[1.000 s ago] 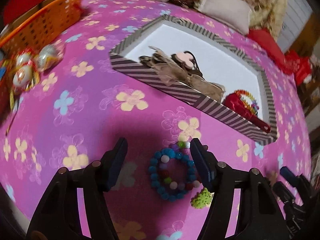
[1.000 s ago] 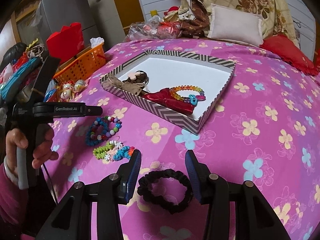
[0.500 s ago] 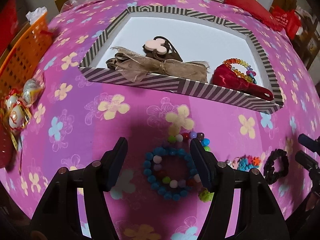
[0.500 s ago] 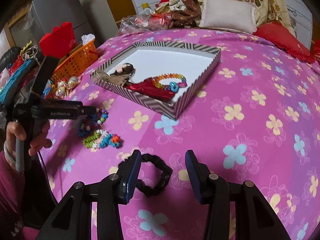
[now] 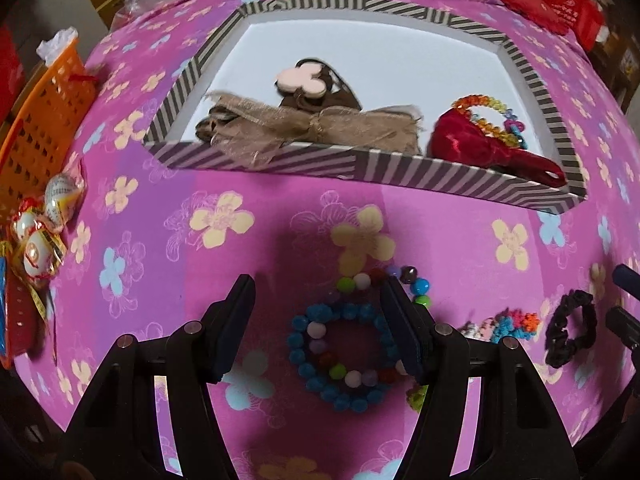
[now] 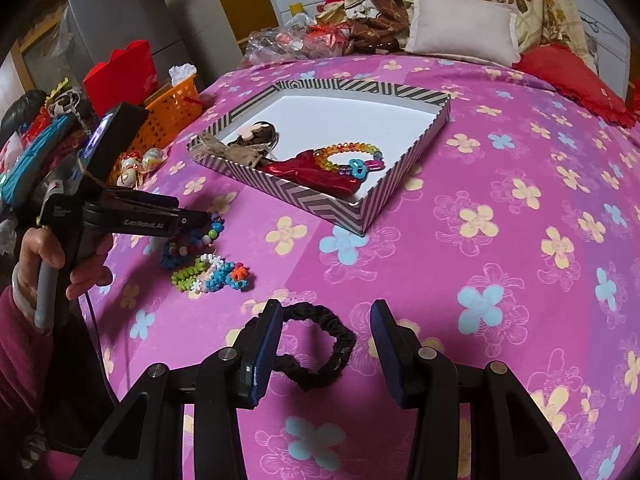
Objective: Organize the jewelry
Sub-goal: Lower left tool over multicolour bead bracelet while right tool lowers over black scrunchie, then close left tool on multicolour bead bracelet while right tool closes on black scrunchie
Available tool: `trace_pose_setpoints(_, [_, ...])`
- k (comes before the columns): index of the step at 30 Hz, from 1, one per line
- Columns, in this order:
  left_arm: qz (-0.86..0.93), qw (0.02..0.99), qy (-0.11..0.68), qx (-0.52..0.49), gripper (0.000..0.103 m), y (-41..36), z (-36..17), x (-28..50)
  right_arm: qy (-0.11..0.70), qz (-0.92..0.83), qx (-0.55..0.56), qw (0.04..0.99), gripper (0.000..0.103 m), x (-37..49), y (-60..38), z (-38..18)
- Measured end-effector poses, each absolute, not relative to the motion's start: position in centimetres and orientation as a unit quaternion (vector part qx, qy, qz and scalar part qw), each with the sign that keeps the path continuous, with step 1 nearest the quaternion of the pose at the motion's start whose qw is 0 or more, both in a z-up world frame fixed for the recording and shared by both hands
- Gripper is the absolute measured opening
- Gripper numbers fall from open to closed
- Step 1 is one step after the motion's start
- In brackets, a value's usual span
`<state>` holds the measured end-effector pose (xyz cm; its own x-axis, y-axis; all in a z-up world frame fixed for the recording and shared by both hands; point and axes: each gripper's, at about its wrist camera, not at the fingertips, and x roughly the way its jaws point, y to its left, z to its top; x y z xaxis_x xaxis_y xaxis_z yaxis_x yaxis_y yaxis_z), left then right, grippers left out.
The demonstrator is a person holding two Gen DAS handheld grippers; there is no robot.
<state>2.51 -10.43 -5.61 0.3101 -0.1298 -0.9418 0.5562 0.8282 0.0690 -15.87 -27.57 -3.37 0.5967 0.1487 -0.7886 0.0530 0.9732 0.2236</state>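
Left tool [image 5: 318, 320] lower over blue bead bracelet [image 5: 340, 354] than before, prongs apart.

Bed [image 6: 500, 240] under a pink-purple flowered cover carries a striped tray [image 6: 404, 160] near its middle. In front of the tray lie a blue bead bracelet [image 5: 340, 356], a green-white-blue woven bracelet [image 6: 212, 272] just beside it, and a black scrunchie [image 6: 324, 348] a little apart. Orange basket [image 6: 172, 116] and wrapped egg-shaped trinkets [image 5: 44, 232] sit at the cover's left edge; pillows [image 6: 460, 28] and a clear bag [image 6: 288, 42] at the far end.
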Motion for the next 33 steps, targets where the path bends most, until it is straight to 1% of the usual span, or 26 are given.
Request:
trace_pose_setpoints(1, [-0.215,0.786,0.547,0.194,0.06,-10.3,-5.7,2.6,0.449,0.029,0.111,0.886,0.044,-15.8,-27.4,-3.4])
trace_pose_setpoints(2, [-0.213,0.784,0.55,0.193,0.05,-10.1,-5.9,2.7,0.45,0.03,0.11,0.886,0.044,-15.8,-27.3,-3.5])
trace_pose_setpoints(3, [-0.216,0.783,0.552,0.187,0.044,-10.0,-5.9,2.8,0.451,0.031,0.108,0.885,0.044,-15.8,-27.2,-3.5])
trace_pose_setpoints(4, [-0.221,0.782,0.554,0.184,0.04,-10.0,-5.9,2.8,0.453,0.032,0.107,0.885,0.044,-15.7,-27.1,-3.6])
trace_pose_setpoints(5, [-0.226,0.78,0.555,0.182,0.032,-10.0,-5.9,2.9,0.455,0.033,0.105,0.884,0.044,-15.6,-26.9,-3.7])
trace_pose_setpoints(6, [-0.23,0.779,0.555,0.181,0.029,-10.1,-5.9,2.9,0.457,0.033,0.102,0.883,0.044,-15.6,-26.7,-3.9])
trace_pose_setpoints(10, [-0.234,0.781,0.552,0.173,0.024,-10.2,-5.9,3.1,0.464,0.034,0.09,0.881,0.044,-15.6,-26.2,-4.2])
trace_pose_setpoints(11, [-0.235,0.781,0.553,0.169,0.012,-10.1,-5.8,3.2,0.465,0.034,0.089,0.88,0.044,-15.6,-26.1,-4.4])
trace_pose_setpoints(12, [-0.236,0.778,0.559,0.161,0.01,-10.0,-5.8,3.4,0.467,0.034,0.087,0.88,0.044,-15.6,-26.1,-4.5])
trace_pose_setpoints(20, [-0.247,0.79,0.549,0.119,0.01,-9.2,-4.3,2.9,0.476,0.027,0.073,0.876,0.044,-15.4,-25.5,-6.0])
trace_pose_setpoints(21, [-0.248,0.791,0.547,0.114,0.01,-9.0,-4.1,2.9,0.471,0.02,0.065,0.879,0.04,-15.4,-25.3,-6.1])
trace_pose_setpoints(22, [-0.249,0.793,0.545,0.109,0.01,-8.9,-3.9,2.8,0.469,0.012,0.056,0.881,0.03,-15.5,-25.2,-6.1])
trace_pose_setpoints(23, [-0.25,0.794,0.544,0.105,0.01,-8.8,-3.8,2.7,0.468,0.004,0.046,0.882,0.027,-15.5,-25.1,-6.2])
trace_pose_setpoints(25, [-0.253,0.795,0.542,0.097,0.01,-8.6,-3.5,2.4,0.467,0.002,0.046,0.883,0.014,-15.5,-25.2,-6.1])
trace_pose_setpoints(27, [-0.26,0.796,0.54,0.09,0.01,-8.4,-3.1,1.8,0.467,0.002,0.051,0.883,0.006,-15.7,-25.4,-6.0])
trace_pose_setpoints(33, [-0.282,0.801,0.522,0.078,0.01,-7.8,-1.7,0.0,0.443,0.002,0.042,0.896,0.004,-16.5,-24.9,-4.4])
